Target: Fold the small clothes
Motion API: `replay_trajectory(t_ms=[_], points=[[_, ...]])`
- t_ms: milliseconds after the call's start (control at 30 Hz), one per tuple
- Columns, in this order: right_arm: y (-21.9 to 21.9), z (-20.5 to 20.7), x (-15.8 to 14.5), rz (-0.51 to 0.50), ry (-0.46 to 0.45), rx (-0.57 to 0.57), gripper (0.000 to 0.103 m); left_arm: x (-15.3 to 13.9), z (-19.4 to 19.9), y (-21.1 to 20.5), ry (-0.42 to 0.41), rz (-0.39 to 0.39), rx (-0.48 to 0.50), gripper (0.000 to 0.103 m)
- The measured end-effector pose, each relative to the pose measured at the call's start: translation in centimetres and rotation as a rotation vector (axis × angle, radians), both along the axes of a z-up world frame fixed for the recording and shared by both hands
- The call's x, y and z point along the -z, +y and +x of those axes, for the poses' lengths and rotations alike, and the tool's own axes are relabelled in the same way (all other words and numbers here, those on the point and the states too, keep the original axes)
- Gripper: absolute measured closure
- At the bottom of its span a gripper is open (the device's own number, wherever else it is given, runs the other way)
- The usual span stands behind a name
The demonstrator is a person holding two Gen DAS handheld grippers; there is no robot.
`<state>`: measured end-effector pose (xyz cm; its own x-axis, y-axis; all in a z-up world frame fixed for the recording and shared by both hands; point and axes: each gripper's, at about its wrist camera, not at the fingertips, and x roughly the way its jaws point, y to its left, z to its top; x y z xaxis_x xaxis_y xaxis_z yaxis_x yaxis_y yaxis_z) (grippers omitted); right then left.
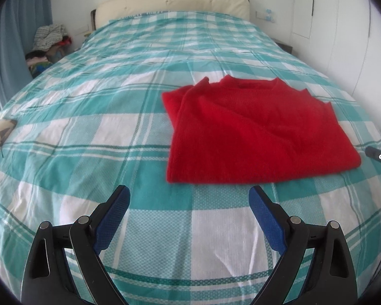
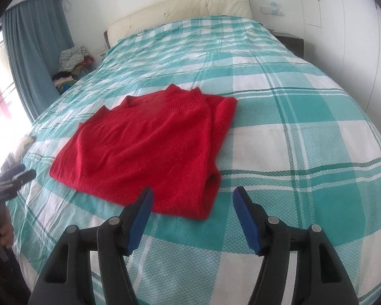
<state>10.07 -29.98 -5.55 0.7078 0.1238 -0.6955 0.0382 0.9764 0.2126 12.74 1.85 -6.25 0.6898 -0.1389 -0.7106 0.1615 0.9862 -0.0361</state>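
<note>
Your right gripper (image 1: 379, 158) shows in the left wrist view only as a dark tip cut off at the frame edge. Your left gripper (image 2: 11, 179) is blurred at the right wrist view's edge. The clothes pile (image 1: 49, 47) beside the bed (image 1: 114, 132) is too small to sort out.

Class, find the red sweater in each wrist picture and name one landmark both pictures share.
Left wrist view: the red sweater lies right of centre on the checked bedspread, beyond the open left gripper.
Right wrist view: the sweater lies left of centre, its near edge just ahead of the open right gripper.
Shared landmark: the cream headboard at the far end.
</note>
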Motion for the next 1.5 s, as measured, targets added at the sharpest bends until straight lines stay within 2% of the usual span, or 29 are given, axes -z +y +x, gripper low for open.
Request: replay_trajectory(t_ms=[133,233,333,467,600,1500], points=[[-0.3,-1.2,2.2,-0.05,-0.022,0.047,0.038,3.6,-0.2,0.4,0.02,-0.014,-0.031,0.008],[-0.8,-2.0,4.2,-0.084,-0.036,0.097,0.038,5.6,1.1,1.1,0.095,-0.043,-0.059,0.0],[-1.5,-2.2,4.8,-0.048,-0.053,0.12,0.038,5.7,1.7,1.2,0.126,-0.048,-0.068,0.0],[-1.5,-1.6,5.3,-0.045,-0.033,0.099,0.025,5.8,1.4,0.7,0.121,-0.016,-0.07,0.0],[-1.3,-1.3,5.5,-0.062,-0.022,0.091,0.021,6.1,1.6,1.1,0.13,-0.038,-0.069,0.0],[-1.8,-1.8,5.7,-0.018,-0.032,0.081,0.018,6.1,1.7,1.1,0.134,-0.036,-0.071,0.0]])
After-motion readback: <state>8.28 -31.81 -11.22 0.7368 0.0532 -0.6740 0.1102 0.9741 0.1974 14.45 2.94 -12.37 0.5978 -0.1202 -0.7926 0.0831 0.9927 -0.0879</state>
